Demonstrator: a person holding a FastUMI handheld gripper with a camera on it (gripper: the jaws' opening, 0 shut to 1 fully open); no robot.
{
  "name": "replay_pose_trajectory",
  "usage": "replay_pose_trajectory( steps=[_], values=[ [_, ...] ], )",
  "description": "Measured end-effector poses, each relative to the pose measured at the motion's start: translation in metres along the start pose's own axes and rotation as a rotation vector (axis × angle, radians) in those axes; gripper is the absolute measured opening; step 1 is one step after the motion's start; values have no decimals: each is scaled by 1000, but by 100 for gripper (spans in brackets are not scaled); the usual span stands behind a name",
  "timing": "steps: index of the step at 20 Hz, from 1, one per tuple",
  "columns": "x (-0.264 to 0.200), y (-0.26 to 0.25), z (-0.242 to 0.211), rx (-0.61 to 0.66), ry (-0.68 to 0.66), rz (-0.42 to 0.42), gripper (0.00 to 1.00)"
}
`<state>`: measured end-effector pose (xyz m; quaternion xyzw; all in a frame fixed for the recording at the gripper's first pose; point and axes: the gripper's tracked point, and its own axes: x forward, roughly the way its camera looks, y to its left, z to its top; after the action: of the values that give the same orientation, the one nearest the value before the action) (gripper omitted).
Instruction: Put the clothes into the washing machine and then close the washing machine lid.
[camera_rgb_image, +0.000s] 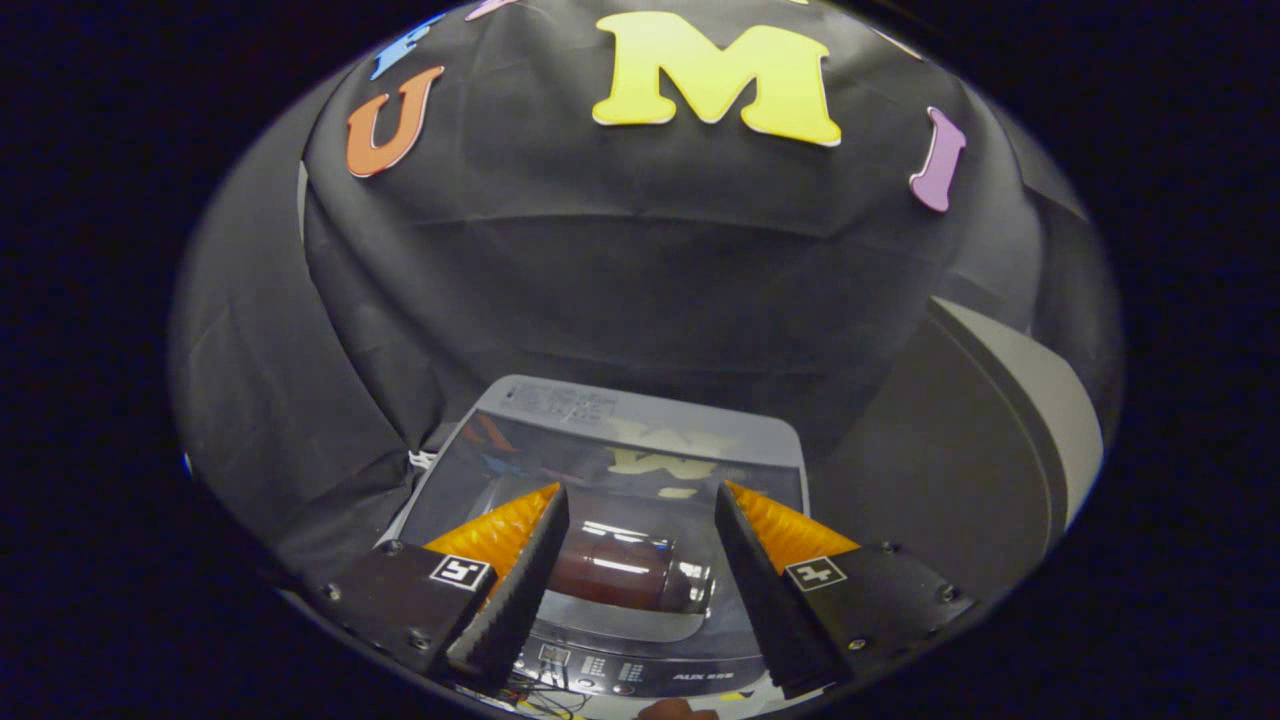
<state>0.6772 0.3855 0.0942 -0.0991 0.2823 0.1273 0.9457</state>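
Gripper view is looking down on a top-loading washing machine (640, 420) standing against the black cloth wall (620, 260). Its glass lid (620, 470) is lying flat and closed, reflecting the booth. Through the lid, between the fingers, a dark reddish garment (615, 575) is showing inside the drum. The gripper (640, 500) is hovering above the lid with its jaws spread wide, gripping nothing. The control panel (620, 675) is sitting at the machine's near edge, below the fingers. A grey curved object (1010, 430) is standing to the right.
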Motion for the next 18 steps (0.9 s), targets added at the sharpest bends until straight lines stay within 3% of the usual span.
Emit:
replay_pose_trajectory(
  steps=[4, 10, 18],
  values=[
    [-48, -17, 39, -31, -106, 12, 93],
    [-165, -43, 61, 21, -287, 51, 92],
    [-333, -71, -37, 113, -423, 65, 92]
  ],
)
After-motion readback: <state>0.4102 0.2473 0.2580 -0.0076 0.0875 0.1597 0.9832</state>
